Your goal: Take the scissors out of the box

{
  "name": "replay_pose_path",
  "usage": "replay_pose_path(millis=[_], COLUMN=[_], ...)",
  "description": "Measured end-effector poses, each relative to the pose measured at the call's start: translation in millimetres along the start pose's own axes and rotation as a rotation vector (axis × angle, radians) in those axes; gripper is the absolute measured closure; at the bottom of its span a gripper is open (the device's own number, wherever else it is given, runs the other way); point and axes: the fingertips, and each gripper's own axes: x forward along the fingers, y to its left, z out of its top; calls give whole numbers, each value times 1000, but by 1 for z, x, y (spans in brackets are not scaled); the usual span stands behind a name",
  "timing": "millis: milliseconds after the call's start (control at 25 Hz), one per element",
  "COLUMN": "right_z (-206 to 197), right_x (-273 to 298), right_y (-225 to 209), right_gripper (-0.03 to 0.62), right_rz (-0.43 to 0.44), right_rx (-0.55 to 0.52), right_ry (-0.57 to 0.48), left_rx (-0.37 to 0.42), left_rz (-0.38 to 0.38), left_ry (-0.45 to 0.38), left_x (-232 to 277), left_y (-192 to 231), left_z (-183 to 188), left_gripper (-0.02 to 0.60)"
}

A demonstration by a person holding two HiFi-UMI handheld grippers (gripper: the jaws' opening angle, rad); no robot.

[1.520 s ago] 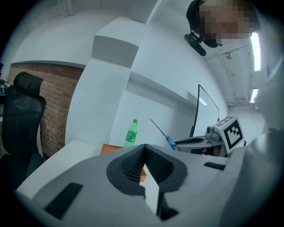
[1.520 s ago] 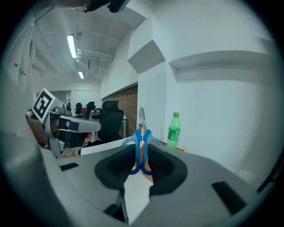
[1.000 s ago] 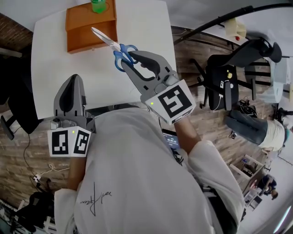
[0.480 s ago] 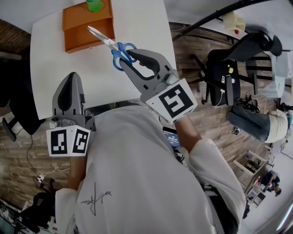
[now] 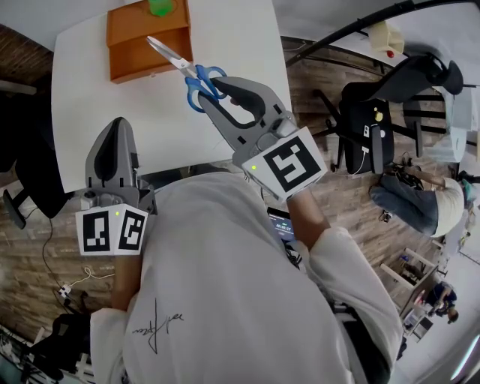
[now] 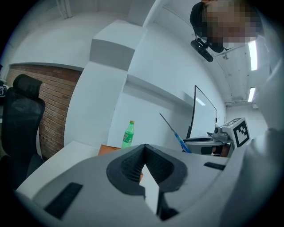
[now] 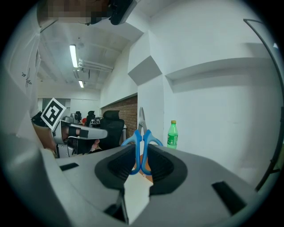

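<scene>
Both gripper views show the green bottle (image 7: pixel 172 134) whole; the head view, just its top. Right gripper (image 5: pixel 210 91) clamps the scissors' (image 5: pixel 180 63) blue handles between its fingers (image 7: pixel 165 167); left gripper (image 6: pixel 144 153) clenched empty.

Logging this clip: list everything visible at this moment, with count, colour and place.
scissors: one, blue handles and silver blades, in the air above the table, handles between the right gripper's jaws
box: one, orange, far end of the table
bottle: one, green, at the box's far side
table: one, white, ahead of the person
office chair: one, black, on the floor right of the table
bystander: one, blue trousers, far right
left gripper: one, grey, shut and empty, over the table's near edge
right gripper: one, grey, shut on the scissors
</scene>
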Motion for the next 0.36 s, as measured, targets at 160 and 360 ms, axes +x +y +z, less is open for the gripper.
replay_pose_path(millis=[160, 360], right_z=[-1, 2], right_x=[0, 0], right_y=[0, 0], right_gripper=[499, 499], right_rz=[-1, -8], right_rx=[-2, -1], right_ry=[1, -4], left_rx=[-1, 1], left_rz=[-3, -5], left_ry=[6, 7], left_x=[0, -1], left_y=[0, 2], left_z=[-1, 0], left_gripper=[575, 575])
